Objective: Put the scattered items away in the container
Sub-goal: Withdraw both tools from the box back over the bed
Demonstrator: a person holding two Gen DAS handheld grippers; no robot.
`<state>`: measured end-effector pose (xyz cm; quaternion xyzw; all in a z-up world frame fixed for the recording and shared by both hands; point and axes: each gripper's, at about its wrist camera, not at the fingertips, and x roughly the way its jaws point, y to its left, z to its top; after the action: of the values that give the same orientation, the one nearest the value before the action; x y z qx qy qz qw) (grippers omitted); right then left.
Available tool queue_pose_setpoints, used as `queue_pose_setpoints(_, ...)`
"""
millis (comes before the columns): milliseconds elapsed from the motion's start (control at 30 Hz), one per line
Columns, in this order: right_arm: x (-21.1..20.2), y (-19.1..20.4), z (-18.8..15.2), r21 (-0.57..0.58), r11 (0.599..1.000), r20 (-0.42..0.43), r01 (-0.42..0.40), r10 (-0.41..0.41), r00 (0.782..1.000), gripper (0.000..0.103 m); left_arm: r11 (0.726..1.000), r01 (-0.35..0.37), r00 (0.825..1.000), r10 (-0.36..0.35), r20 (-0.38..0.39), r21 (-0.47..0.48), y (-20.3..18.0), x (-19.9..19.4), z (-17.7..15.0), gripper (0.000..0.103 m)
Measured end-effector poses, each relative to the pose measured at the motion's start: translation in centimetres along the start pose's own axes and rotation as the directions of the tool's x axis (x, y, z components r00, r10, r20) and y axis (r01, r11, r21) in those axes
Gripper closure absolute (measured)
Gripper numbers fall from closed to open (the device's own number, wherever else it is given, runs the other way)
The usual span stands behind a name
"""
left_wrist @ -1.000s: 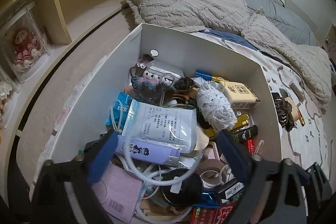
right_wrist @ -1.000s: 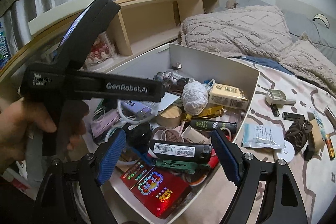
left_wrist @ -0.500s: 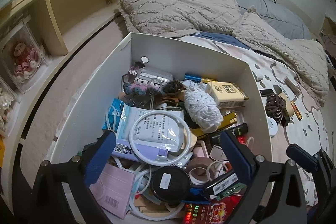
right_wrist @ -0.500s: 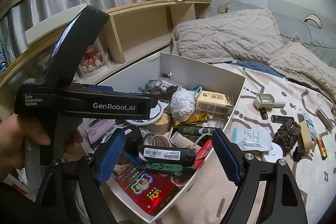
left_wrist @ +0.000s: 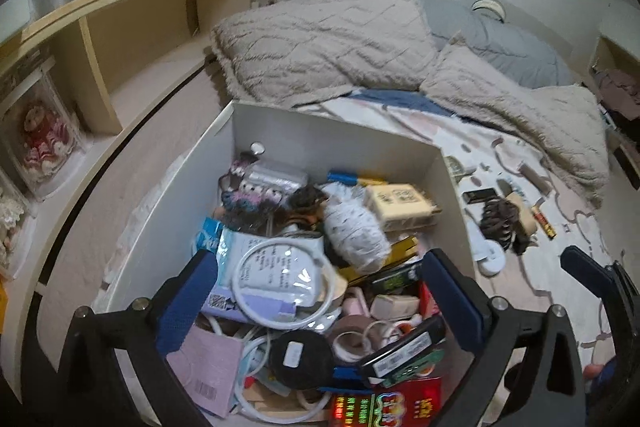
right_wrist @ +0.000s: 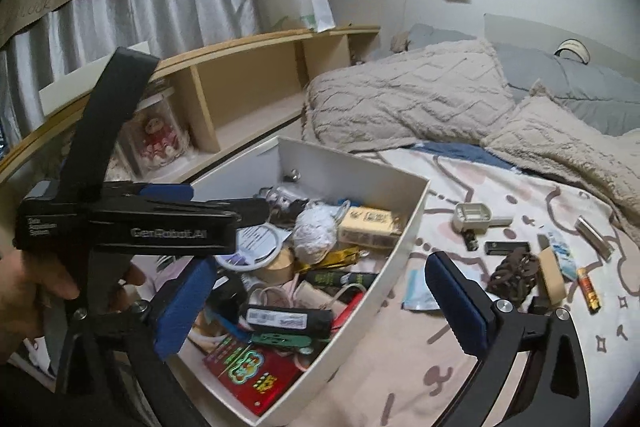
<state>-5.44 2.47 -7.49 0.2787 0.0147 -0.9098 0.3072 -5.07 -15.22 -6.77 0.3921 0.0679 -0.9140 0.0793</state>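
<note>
Right wrist view — patterned bedsheet [right_wrist: 460, 347], wooden shelf [right_wrist: 248, 83], grey curtain [right_wrist: 160, 11].

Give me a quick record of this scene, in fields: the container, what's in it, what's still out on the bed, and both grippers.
container: white box on the bed, nearly full
inside: ball of white yarn, white ring, red packet, black tube with barcode label
still out on the bedspread: dark hair claw, beige device, flat pouch, white disc
left gripper: jaws opening, nothing between them, above the box
right gripper: jaws opening, nothing between them, over the box's near edge
</note>
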Motion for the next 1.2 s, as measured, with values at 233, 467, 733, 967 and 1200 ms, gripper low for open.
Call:
queue_pose_setpoints(233,-1.0,-1.7,0.3,-0.015,0.998,0.020,0.059,-0.058,0.998,0.000,0.999,0.010,0.998,-0.013,0.059,0.042,-1.2,-1.2,0.4,0.000)
queue_pose_setpoints(467,-2.3,-4.1,0.5,0.012,0.994,0.031,0.106,-0.106,0.994,0.000,0.997,0.033,0.997,-0.038,0.063,0.074,-2.5,-1.7,0.5,0.000)
queue_pose_setpoints(733,-3.9,-7.0,0.9,0.042,0.987,0.037,0.155,-0.157,0.987,0.000,0.991,0.060,0.995,-0.068,0.074,0.116,-4.8,-2.1,0.7,0.000)
queue_pose_setpoints(967,-5.1,-9.8,1.0,0.079,0.976,0.037,0.201,-0.205,0.978,0.000,0.986,0.088,0.992,-0.100,0.079,0.138,-6.9,-2.6,1.2,0.000)
queue_pose_setpoints(1200,-6.4,-12.1,1.2,0.105,0.966,0.045,0.236,-0.241,0.969,0.000,0.981,0.112,0.989,-0.126,0.081,0.158,-9.2,-2.8,1.6,0.000)
